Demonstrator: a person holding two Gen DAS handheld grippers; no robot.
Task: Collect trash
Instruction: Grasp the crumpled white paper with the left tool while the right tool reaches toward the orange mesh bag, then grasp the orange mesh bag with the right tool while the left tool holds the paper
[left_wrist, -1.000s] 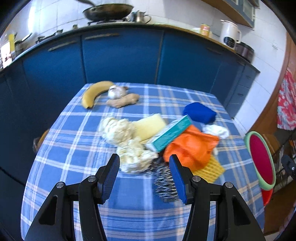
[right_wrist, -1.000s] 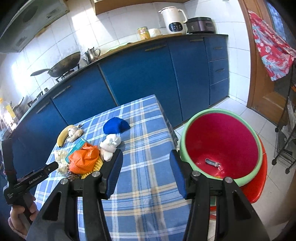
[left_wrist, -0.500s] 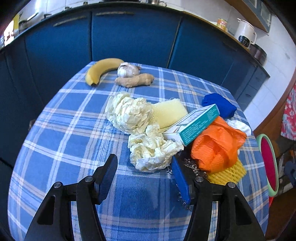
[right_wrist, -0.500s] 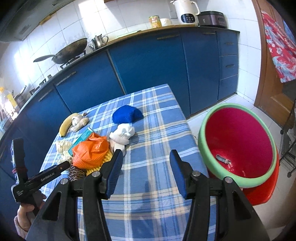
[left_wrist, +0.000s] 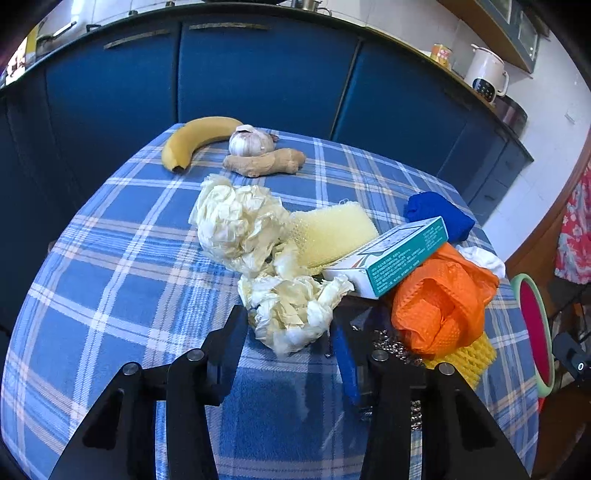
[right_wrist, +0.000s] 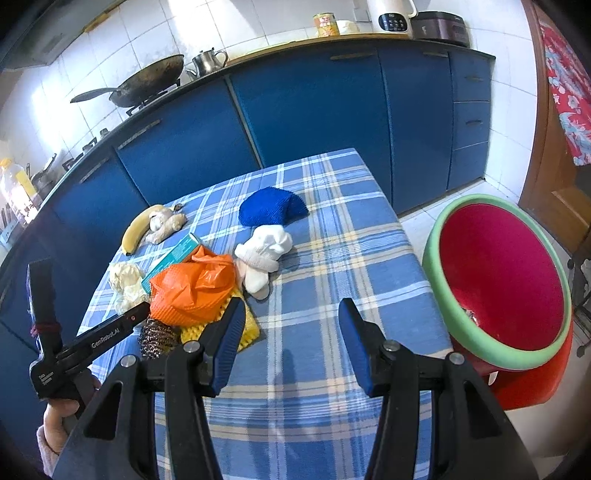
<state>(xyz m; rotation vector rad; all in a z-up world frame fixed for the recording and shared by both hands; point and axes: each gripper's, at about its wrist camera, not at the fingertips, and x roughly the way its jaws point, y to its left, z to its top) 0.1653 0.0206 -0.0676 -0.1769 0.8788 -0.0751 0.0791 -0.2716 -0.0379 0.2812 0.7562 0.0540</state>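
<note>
My left gripper (left_wrist: 288, 332) is open with its fingers either side of a crumpled cream paper wad (left_wrist: 291, 310) on the blue checked table (left_wrist: 110, 266). A second, larger wad (left_wrist: 236, 225) lies just behind it. A teal box (left_wrist: 395, 254), an orange mesh bag (left_wrist: 439, 306), a yellow sponge (left_wrist: 332, 232) and a steel scourer (right_wrist: 157, 338) crowd its right side. My right gripper (right_wrist: 291, 332) is open and empty above the table's near right part. The red bin with a green rim (right_wrist: 502, 280) stands off the table's right edge.
A banana (left_wrist: 195, 138), garlic (left_wrist: 251, 142) and ginger (left_wrist: 266, 162) lie at the table's far end. A blue cloth (right_wrist: 271, 208) and a white crumpled sock-like cloth (right_wrist: 264, 251) lie mid-table. Blue cabinets (right_wrist: 314, 110) run behind.
My left gripper has moved forward and down until its fingers flank the near paper wad. My right gripper has drifted slightly nearer the table and stays open.
</note>
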